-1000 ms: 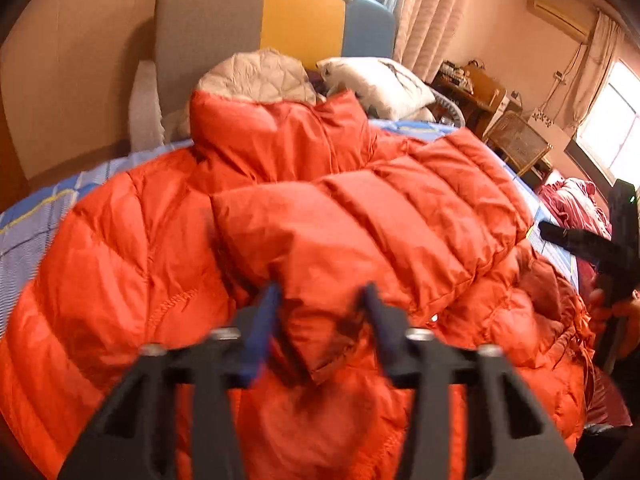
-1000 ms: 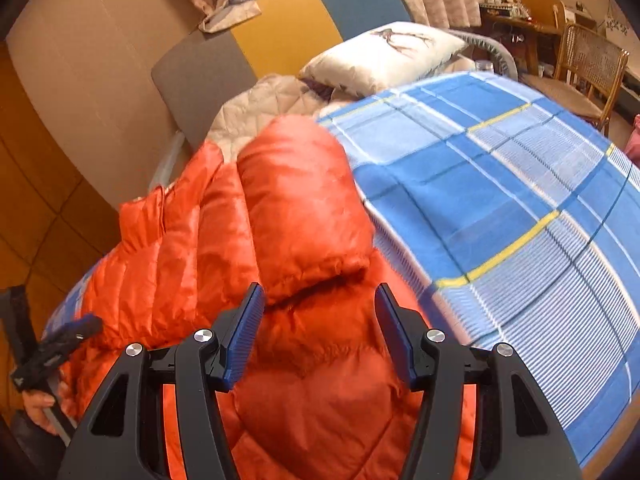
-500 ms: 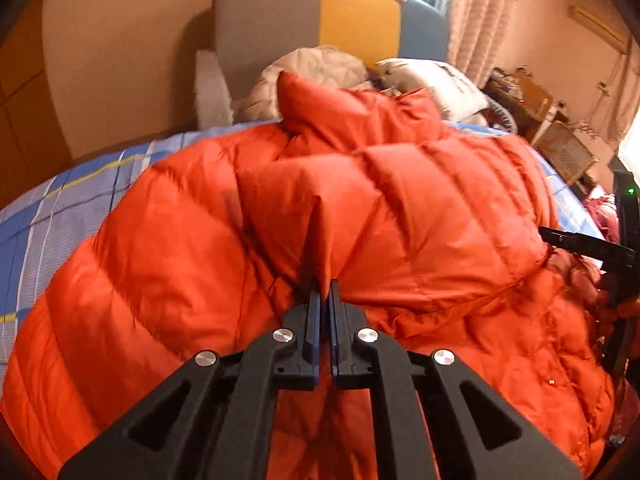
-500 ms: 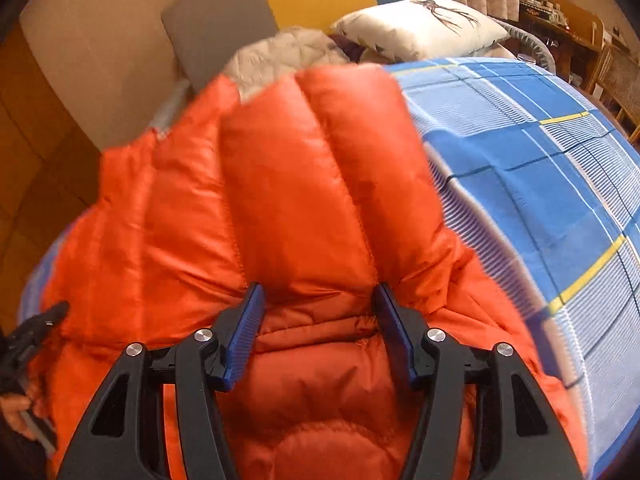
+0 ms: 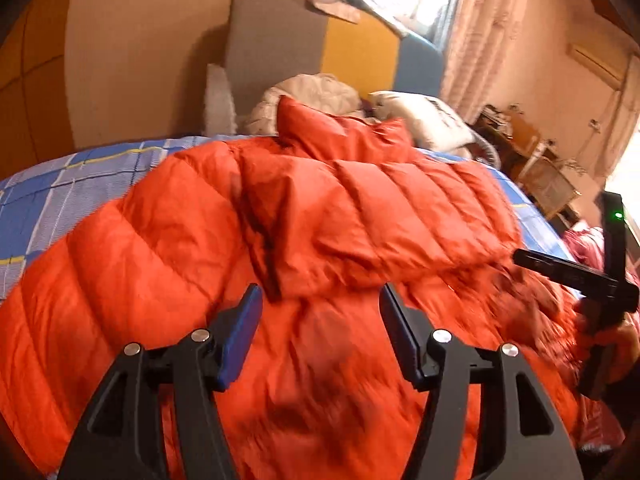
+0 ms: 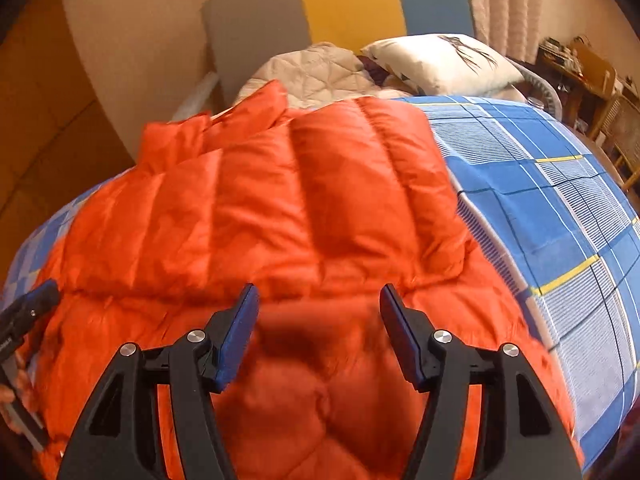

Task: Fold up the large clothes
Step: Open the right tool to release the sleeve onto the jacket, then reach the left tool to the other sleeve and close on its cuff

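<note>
Orange jacket (image 6: pixel 280 208) covers the near bed, bare blue sheet (image 6: pixel 560 208) right, pillow (image 6: pixel 440 64) behind.

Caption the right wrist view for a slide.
Right tool opening over orange puffer jacket on blue plaid bedspread.

A home bedroom: ahead of the hand-held gripper (image 6: pixel 318 308) lies a bed with a blue checked sheet with yellow lines (image 6: pixel 540 208), and beyond it stands a padded headboard in grey, yellow and blue panels (image 6: pixel 340 12). A white printed pillow (image 6: pixel 444 62) and a beige quilted blanket (image 6: pixel 316 72) rest against it. Off to the right are pale curtains (image 5: pixel 468 40), a wall air conditioner (image 5: pixel 596 66) and a cluttered wooden desk (image 6: pixel 576 64) with a cane-backed chair (image 6: pixel 624 128)
</note>
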{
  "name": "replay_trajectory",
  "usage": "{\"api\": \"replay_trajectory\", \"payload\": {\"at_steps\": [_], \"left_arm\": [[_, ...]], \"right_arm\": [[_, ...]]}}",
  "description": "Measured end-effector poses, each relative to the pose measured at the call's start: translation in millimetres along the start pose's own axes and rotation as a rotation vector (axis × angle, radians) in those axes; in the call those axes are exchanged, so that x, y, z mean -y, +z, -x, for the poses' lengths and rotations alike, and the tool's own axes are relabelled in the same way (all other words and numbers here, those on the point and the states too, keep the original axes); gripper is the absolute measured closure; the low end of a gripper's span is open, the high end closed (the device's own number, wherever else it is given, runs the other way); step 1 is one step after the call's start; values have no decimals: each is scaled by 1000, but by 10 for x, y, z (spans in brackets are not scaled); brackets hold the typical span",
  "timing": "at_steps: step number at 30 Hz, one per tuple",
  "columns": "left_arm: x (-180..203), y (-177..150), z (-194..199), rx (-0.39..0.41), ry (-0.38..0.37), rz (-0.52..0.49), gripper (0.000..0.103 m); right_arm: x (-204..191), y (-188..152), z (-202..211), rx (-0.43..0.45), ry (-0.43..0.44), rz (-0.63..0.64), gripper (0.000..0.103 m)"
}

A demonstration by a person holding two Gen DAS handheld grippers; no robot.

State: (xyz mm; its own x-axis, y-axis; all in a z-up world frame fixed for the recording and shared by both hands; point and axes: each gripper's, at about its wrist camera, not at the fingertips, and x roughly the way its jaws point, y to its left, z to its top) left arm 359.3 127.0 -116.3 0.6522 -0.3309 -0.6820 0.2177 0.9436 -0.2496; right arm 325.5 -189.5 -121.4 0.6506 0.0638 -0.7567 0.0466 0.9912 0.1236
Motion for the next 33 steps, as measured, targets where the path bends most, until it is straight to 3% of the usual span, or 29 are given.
{"api": "replay_trajectory", "payload": {"at_steps": [6,12,14,22,27,33], "left_arm": [[50,-305,344,7,-19,-12,42],[-55,-648,646,13,71,41,31],[-130,-757,737,23,100,80,27],[-570,-1263,1129,53,227,292,26],[-920,-1613,1461,88,297,432,25],[-1309,-1963,1768,102,375,553,22]], "right_arm": [[-152,-299,167,-4,8,72,41],[-235,-610,273,-21,19,88,40],[-244,-687,298,-20,19,92,32],[-275,-757,359,-8,-2,118,32],[-264,-698,410,23,40,304,32],[-106,-692,233,-63,110,460,29]]}}
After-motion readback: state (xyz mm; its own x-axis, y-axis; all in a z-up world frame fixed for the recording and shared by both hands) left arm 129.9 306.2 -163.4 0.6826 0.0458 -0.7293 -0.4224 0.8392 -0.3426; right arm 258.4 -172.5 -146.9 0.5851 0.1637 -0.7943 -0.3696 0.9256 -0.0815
